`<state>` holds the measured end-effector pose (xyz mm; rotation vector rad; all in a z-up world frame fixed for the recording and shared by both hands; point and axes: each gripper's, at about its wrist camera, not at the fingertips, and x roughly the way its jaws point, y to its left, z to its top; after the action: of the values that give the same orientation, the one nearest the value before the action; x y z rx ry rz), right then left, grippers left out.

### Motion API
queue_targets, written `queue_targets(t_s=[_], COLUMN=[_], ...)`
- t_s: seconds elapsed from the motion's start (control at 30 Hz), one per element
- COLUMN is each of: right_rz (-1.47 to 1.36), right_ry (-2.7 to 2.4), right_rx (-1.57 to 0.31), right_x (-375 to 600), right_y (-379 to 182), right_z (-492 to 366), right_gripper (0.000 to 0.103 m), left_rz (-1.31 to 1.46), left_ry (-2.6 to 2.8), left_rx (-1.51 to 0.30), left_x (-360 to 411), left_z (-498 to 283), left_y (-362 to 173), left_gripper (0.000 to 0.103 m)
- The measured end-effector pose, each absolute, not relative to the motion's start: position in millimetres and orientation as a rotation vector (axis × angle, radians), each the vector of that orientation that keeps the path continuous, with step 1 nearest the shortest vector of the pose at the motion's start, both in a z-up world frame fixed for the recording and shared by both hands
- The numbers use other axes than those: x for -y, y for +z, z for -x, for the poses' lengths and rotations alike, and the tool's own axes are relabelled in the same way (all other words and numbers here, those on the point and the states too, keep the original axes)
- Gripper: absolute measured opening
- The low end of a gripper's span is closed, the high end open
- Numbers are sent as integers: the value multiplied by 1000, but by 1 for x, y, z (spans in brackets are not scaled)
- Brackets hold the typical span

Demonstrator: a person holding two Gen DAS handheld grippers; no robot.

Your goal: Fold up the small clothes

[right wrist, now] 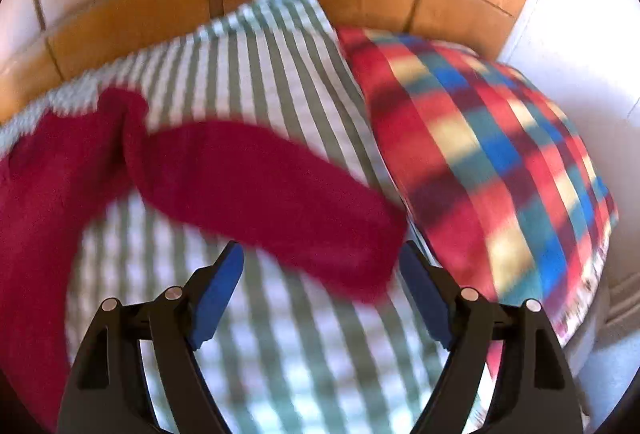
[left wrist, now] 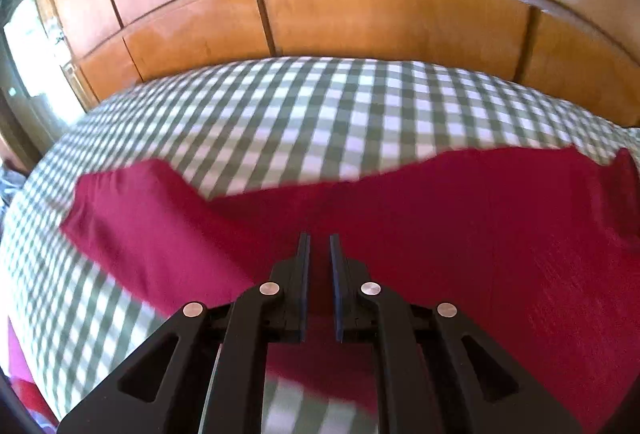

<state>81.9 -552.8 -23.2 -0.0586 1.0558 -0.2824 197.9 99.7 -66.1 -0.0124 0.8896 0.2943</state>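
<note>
A dark red long-sleeved garment [left wrist: 440,214] lies spread on the green-and-white checked bed cover [left wrist: 320,106], one sleeve [left wrist: 132,210] reaching out to the left. My left gripper [left wrist: 319,236] hangs over the garment's near part, its jaws almost together with red cloth showing in the narrow slit. In the right wrist view the other sleeve [right wrist: 260,186] lies blurred across the cover [right wrist: 260,74]. Its cuff end sits between the spread blue pads [right wrist: 218,298] of my right gripper [right wrist: 320,246], which is open and does not press on it.
A plaid pillow [right wrist: 480,154] in red, blue and yellow rests at the right of the bed against a white wall [right wrist: 580,34]. Wooden wardrobe doors [left wrist: 360,14] rise just behind the bed. Pink and red cloth [left wrist: 20,386] shows at the lower left edge.
</note>
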Motion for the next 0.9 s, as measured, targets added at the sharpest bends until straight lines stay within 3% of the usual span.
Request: queue_targets(t_s=[0.2, 0.4, 0.47, 0.5, 0.53, 0.9], right_rz=[317, 169, 89, 105, 123, -265], right_ry=[-352, -370, -339, -335, -328, 105], right_rx=[-1043, -1050, -1084, -1102, -1113, -890], right_x=[543, 564, 570, 565, 560, 515], right_y=[-71, -70, -68, -64, -61, 95], right_z=[-91, -113, -115, -114, -112, -28], right_gripper=[75, 65, 44, 21, 10, 9], left_rz=[30, 44, 34, 27, 20, 42], left_ry=[198, 117, 101, 96, 91, 34], left_rx=[-895, -923, -946, -952, -952, -920], left_x=[-70, -38, -26, -22, -18, -12], left_z=[-139, -88, -77, -73, -70, -56], left_y=[-59, -64, -71, -74, -74, -62], left_gripper=[8, 8, 8, 8, 8, 8])
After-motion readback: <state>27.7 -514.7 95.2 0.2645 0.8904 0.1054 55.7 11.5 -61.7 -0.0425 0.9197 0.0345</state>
